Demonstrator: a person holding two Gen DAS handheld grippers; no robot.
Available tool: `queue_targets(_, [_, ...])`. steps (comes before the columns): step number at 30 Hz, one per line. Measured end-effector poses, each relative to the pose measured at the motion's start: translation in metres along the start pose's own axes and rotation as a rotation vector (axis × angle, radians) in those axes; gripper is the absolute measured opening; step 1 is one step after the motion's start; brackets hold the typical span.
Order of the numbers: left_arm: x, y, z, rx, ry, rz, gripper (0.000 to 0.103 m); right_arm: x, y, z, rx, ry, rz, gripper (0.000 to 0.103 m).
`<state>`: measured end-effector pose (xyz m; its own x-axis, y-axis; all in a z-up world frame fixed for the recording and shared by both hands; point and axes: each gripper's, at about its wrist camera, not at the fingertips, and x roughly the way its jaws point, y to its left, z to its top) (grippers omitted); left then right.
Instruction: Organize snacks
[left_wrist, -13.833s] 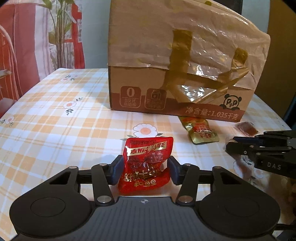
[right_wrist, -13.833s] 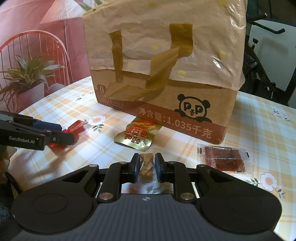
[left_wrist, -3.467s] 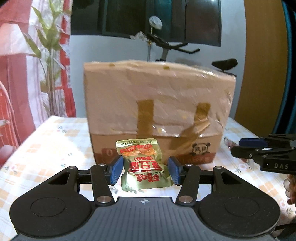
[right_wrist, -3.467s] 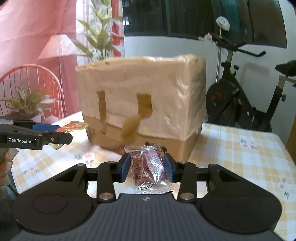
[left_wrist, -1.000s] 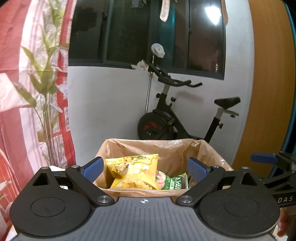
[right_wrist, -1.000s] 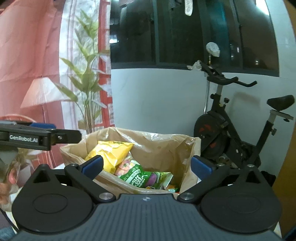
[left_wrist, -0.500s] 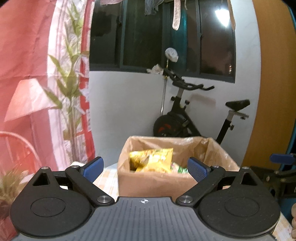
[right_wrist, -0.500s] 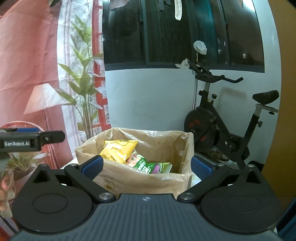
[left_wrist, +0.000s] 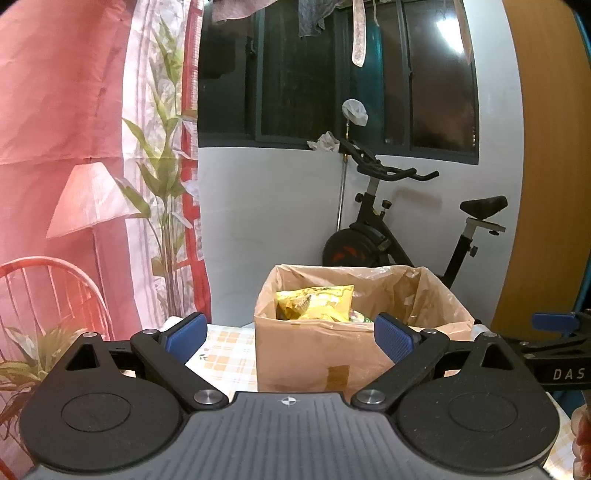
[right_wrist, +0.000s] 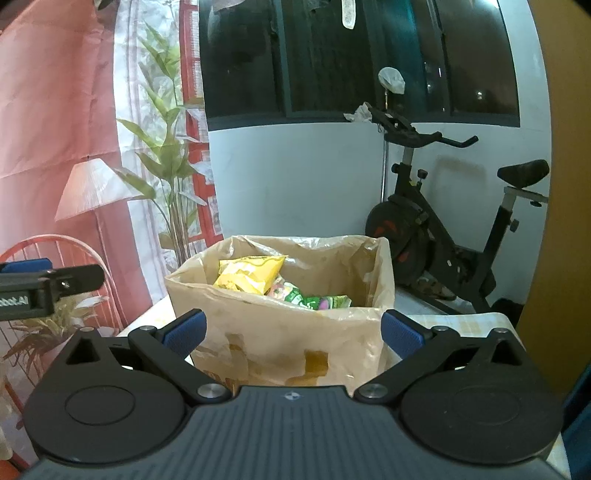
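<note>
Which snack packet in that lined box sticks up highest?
The yellow crinkly snack bag, standing toward the left inside the cardboard box; the green packets lie lower beside it.

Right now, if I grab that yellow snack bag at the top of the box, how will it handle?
The yellow snack bag looks puffy and crinkled, so probably light and crushable. Its glossy film may slip. It leans loosely on other packets in the box, so it should lift free easily.
</note>
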<state>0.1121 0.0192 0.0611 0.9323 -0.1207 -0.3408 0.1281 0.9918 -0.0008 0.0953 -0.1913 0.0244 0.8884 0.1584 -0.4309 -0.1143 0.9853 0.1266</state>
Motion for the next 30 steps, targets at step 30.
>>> queue_targets(30, [-0.0037,-0.0012,-0.0046,-0.008,-0.014,0.011,0.098,-0.0027,-0.0024,-0.0001,0.016,-0.004,-0.009,0.103])
